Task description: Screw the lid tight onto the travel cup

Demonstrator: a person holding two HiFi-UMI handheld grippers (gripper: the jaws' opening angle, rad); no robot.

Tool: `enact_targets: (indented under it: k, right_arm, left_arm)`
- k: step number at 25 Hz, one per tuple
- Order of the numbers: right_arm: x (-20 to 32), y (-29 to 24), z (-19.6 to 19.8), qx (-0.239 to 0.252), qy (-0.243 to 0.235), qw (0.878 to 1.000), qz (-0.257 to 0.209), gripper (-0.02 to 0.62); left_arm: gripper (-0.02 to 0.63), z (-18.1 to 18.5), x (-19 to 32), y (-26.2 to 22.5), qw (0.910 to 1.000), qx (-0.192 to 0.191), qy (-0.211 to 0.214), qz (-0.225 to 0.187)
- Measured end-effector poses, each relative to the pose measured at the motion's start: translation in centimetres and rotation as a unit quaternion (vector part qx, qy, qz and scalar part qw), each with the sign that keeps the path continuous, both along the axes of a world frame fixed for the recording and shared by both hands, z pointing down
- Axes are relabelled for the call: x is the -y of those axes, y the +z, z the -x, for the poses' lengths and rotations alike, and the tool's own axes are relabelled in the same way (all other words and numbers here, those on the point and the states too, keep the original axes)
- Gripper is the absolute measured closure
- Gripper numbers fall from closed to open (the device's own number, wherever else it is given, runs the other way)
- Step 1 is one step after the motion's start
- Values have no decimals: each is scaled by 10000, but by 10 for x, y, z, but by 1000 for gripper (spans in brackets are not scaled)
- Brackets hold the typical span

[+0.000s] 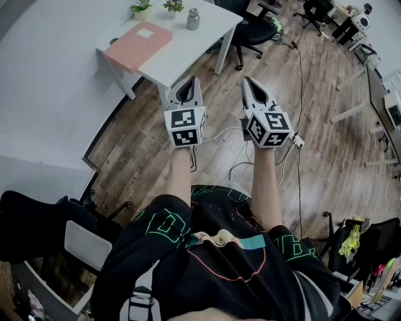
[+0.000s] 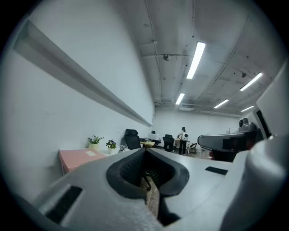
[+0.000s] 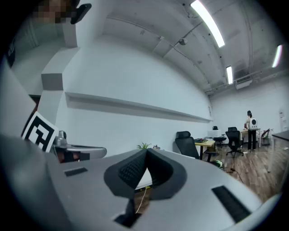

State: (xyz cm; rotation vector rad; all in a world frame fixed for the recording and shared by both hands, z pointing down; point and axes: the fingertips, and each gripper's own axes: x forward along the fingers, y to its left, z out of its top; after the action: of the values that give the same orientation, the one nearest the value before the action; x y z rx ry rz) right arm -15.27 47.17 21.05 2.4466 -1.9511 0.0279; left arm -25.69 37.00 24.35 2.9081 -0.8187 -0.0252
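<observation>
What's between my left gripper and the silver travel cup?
Head view: only bare white tabletop lies between the left gripper and the silver metal travel cup.

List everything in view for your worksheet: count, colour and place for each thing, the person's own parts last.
table: one, white, far ahead
mat: one, pink, on the table's left end
potted plants: two, green, at the table's back edge
travel cup: one, silvery, on the table beside the plants
office chair: one, black, right of the table
cables: several, on the floor
left tool: one, white-grey, shut, empty
right tool: one, white-grey, shut, empty
</observation>
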Motion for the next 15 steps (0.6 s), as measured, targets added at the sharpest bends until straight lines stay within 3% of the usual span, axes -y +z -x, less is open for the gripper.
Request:
enact_targets:
  k: [15]
  right_arm:
    - [-11,30,-37,342,316,9987,215,591]
  left_arm:
    - [598,-37,-7,32,9993,212,235,215]
